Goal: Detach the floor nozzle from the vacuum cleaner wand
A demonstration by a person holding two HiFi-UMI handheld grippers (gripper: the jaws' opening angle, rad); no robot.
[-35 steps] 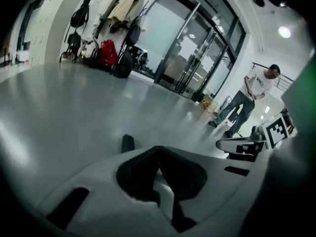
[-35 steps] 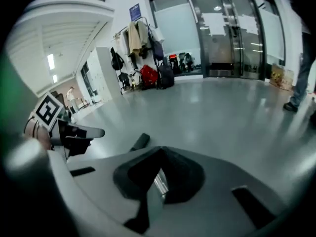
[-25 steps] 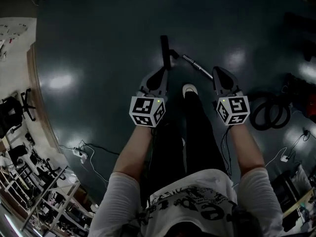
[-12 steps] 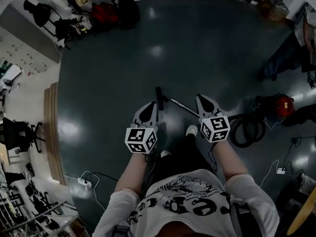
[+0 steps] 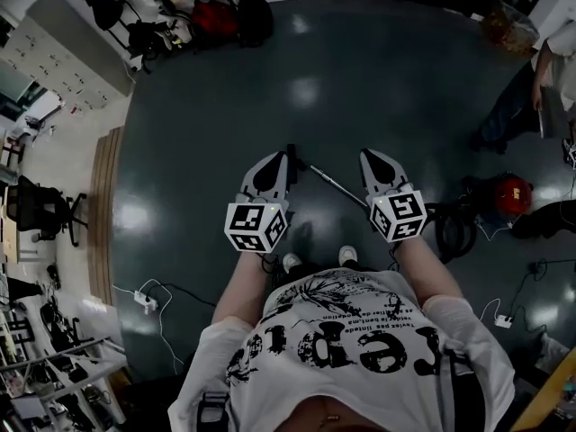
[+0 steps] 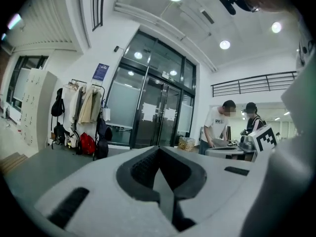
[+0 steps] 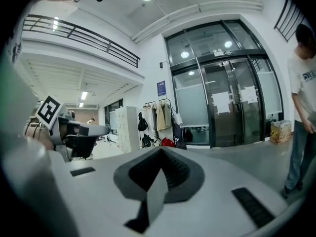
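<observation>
Both shut tight and empty: left claw (image 5: 273, 158) and right claw (image 5: 372, 157) side by side, wand (image 5: 335, 183) on the floor (image 5: 207, 124) between, red vacuum (image 5: 513, 193) at three o'clock.

The black floor nozzle (image 5: 292, 157) is lying flat on the dark floor (image 5: 225, 106). The silver wand (image 5: 337, 185) is lying just beside it, slanting rightward.

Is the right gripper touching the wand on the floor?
Apart. Right gripper view: right gripper shut, empty, held level in the air; wand lies on the floor.
</observation>
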